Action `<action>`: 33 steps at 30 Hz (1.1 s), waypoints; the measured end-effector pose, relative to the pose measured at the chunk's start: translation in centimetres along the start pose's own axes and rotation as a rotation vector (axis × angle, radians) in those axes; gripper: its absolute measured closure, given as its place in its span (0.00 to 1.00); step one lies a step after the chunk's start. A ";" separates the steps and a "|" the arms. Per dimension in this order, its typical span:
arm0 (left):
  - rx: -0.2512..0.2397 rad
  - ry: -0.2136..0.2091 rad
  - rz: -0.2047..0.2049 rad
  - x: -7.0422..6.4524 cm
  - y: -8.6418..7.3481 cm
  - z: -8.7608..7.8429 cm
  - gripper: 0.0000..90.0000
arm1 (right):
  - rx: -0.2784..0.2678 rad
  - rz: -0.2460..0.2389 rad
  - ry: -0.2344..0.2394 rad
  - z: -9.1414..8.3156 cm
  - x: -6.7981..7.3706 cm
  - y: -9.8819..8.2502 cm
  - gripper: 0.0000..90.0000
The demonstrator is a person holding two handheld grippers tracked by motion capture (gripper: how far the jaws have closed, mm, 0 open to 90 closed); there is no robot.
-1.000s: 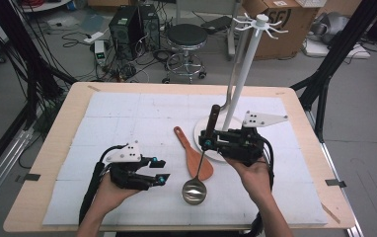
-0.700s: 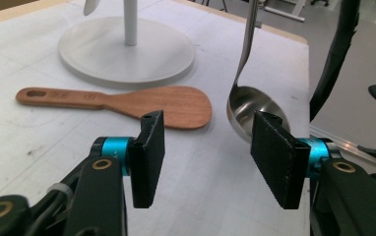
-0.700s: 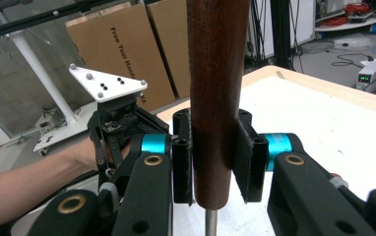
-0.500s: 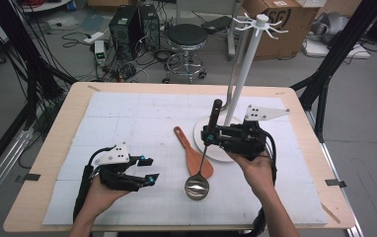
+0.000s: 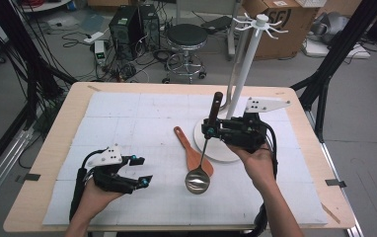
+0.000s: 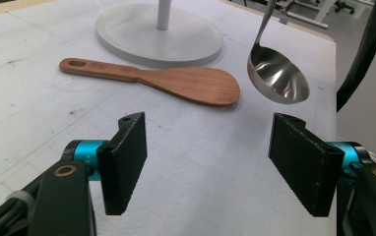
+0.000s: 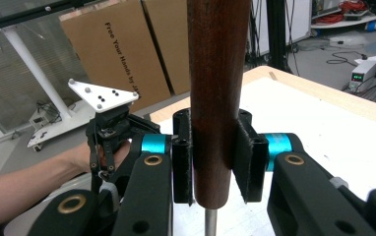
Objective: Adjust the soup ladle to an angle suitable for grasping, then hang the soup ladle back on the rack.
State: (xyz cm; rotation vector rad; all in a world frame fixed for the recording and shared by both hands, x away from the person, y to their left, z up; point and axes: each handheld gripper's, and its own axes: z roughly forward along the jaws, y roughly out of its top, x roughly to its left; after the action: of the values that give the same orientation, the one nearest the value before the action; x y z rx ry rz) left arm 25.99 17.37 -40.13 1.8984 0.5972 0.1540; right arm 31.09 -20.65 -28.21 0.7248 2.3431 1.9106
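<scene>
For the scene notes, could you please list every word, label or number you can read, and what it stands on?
"Free Your Hands by": on the cardboard box in the right gripper view; the line runs on behind the grey plate.
"SF": on the cardboard box behind the table in the high view, blurred, so uncertain.
Display on the small grey device on the floor: too small to read.
</scene>
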 end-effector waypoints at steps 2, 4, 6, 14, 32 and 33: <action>-0.002 0.004 -0.001 0.1 0.0 -0.2 0.33 | -0.002 -0.002 -0.001 0.0 -0.1 0.3 0.81; -0.005 0.007 0.000 0.1 0.0 -0.3 0.33 | -0.001 -0.004 -0.003 -0.1 -0.1 0.5 0.81; -0.008 0.008 -0.004 0.1 0.0 -0.4 0.32 | 0.000 -0.007 -0.006 -0.2 -0.2 0.8 0.81; 0.000 0.014 -0.004 0.1 0.0 -0.3 0.28 | -0.005 -0.009 -0.017 -0.8 -0.7 1.8 0.81; -0.004 0.028 -0.009 0.2 0.0 -0.3 0.24 | -0.016 -0.032 -0.060 -1.8 -2.0 5.2 0.81; -0.004 0.030 -0.008 0.2 0.0 -0.3 0.24 | -0.016 -0.032 -0.063 -1.9 -2.0 5.3 0.81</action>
State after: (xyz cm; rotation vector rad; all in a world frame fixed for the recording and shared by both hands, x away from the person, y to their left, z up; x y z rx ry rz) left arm 26.01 17.72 -40.08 1.8921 0.6249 0.1789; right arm 34.09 -22.41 -23.29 0.7303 2.2857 1.8629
